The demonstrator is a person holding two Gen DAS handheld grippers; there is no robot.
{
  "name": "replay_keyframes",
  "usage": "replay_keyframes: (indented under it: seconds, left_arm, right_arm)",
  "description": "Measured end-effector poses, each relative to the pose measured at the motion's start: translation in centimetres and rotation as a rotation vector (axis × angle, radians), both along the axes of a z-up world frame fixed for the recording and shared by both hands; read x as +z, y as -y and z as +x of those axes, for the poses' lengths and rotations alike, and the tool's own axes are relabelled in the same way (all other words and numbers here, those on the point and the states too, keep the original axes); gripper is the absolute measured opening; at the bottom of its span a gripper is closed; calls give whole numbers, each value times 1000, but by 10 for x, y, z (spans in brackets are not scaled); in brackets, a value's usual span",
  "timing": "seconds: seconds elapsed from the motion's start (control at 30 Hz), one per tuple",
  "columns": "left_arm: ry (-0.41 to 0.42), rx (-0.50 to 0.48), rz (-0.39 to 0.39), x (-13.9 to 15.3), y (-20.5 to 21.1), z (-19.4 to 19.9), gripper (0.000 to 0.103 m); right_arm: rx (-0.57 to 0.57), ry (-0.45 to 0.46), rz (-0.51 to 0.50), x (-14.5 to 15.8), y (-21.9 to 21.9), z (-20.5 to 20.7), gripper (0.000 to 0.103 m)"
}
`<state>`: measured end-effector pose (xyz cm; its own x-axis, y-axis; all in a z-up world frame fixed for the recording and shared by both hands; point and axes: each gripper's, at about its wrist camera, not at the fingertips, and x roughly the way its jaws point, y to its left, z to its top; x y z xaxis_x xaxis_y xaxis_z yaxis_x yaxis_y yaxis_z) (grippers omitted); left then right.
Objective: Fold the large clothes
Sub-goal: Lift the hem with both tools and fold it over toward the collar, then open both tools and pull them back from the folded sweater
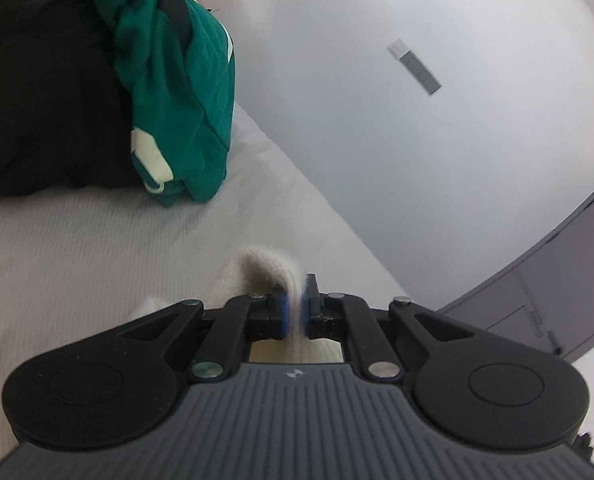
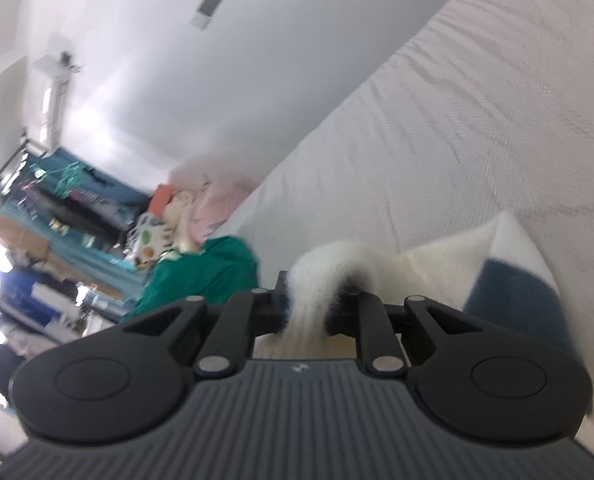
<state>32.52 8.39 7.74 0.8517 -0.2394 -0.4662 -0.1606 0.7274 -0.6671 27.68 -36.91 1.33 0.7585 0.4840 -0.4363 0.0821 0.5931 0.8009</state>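
Observation:
A cream knitted garment [image 1: 257, 270] with a dark blue panel [image 2: 513, 300] lies on the white bed. My left gripper [image 1: 295, 308] is shut on a fold of its cream fabric, which bulges up between the blue pads [image 1: 283, 314]. My right gripper [image 2: 307, 300] is shut on another bunch of the same cream garment [image 2: 329, 268], which drapes over its right finger. Most of the garment is hidden under both grippers.
A green garment [image 1: 177, 92] lies on a black one [image 1: 45, 92] at the left on the white bed sheet [image 1: 77, 248]; the green one also shows in the right wrist view [image 2: 201, 276]. A white wall [image 1: 377, 100] runs along the bed's far edge. Cluttered shelves [image 2: 57, 220] stand beyond.

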Motion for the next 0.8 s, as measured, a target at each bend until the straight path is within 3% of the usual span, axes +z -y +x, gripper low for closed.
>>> replay_keyframes:
  seconds: [0.3,0.47,0.67,0.8]
  left_arm:
    - [-109,-29,104,-67,16,114,8]
    - [-140,-62,158,-102,27,155,8]
    - [-198,-93,176,-140,23,175,9]
    - [-182,-120,179,-138,23,170,13]
  right_arm:
    - [-88,-54,-32,-62,-1,76,17]
    - [-121,-65,-38,-101,5,100,17]
    - [-106,-64,-56,-128,2,107,17]
    - [-98,-75,-74,-125,-1,108,17]
